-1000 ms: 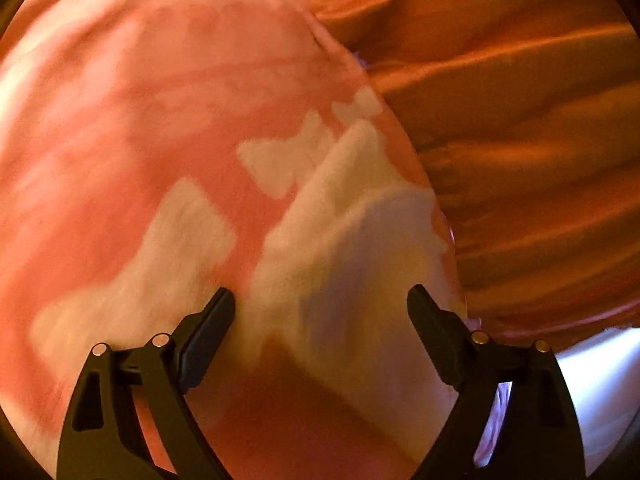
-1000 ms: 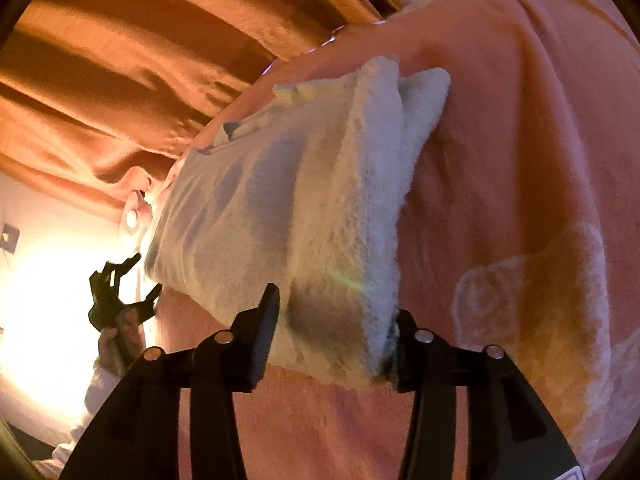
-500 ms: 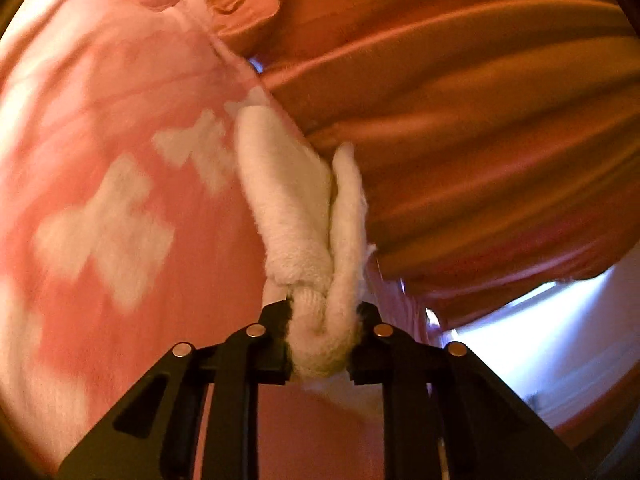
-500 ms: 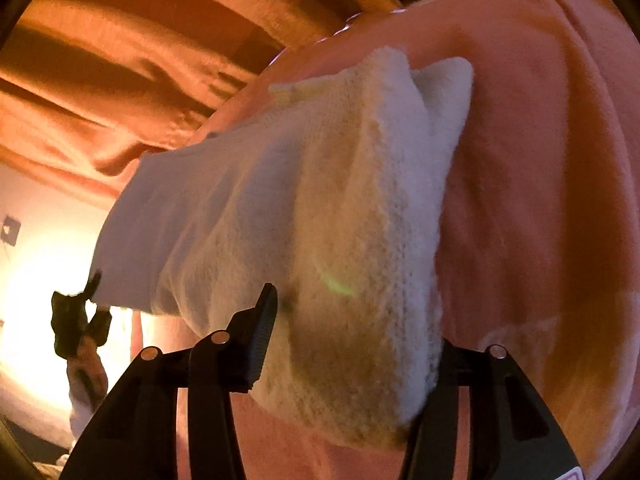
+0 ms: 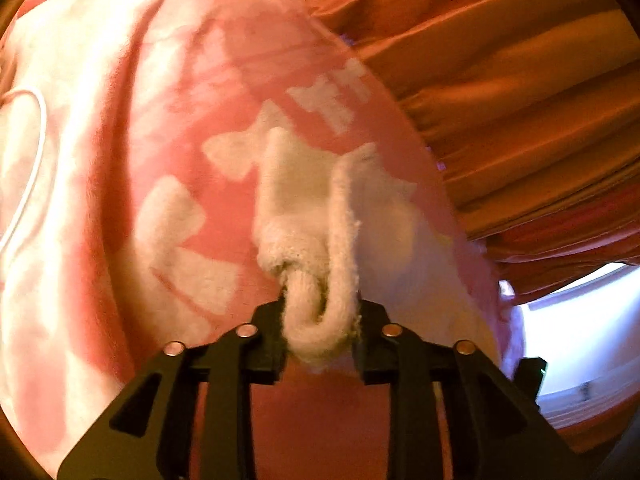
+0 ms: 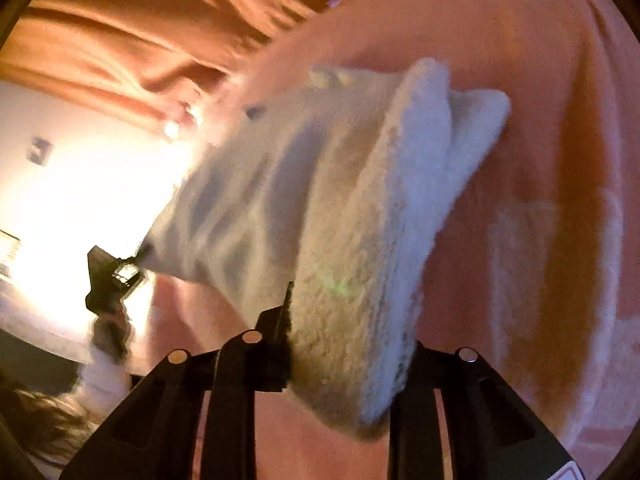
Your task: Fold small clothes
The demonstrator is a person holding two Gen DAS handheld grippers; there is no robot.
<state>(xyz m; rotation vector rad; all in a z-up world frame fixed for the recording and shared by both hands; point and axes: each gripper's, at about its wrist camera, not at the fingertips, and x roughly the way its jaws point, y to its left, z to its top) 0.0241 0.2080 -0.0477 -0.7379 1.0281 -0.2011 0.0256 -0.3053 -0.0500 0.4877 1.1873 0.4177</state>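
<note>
A white fluffy cloth (image 5: 304,184) hangs stretched between both grippers above a pink blanket (image 5: 120,120) with white patches. My left gripper (image 5: 320,320) has a bunched edge of the cloth pinched between its pads, and its jaws are opening slightly. In the right wrist view the cloth (image 6: 320,200) is doubled over. My right gripper (image 6: 348,340) is closing, with its pads pressing on the thick folded edge. At the far left of that view, the left gripper (image 6: 136,256) holds the cloth's far corner, with a person's hand (image 6: 110,332) behind it.
Orange curtain folds (image 5: 520,80) hang past the blanket's far edge and show again as curtain (image 6: 140,40) in the right wrist view. A thin white cord (image 5: 36,140) lies on the blanket at the left. A bright window (image 5: 580,340) glows at the lower right.
The left jaws, wide apart over the flat cloth a second ago, closed on its edge and lifted it. The right jaws narrowed onto the folded edge. The cloth rose off the blanket.
</note>
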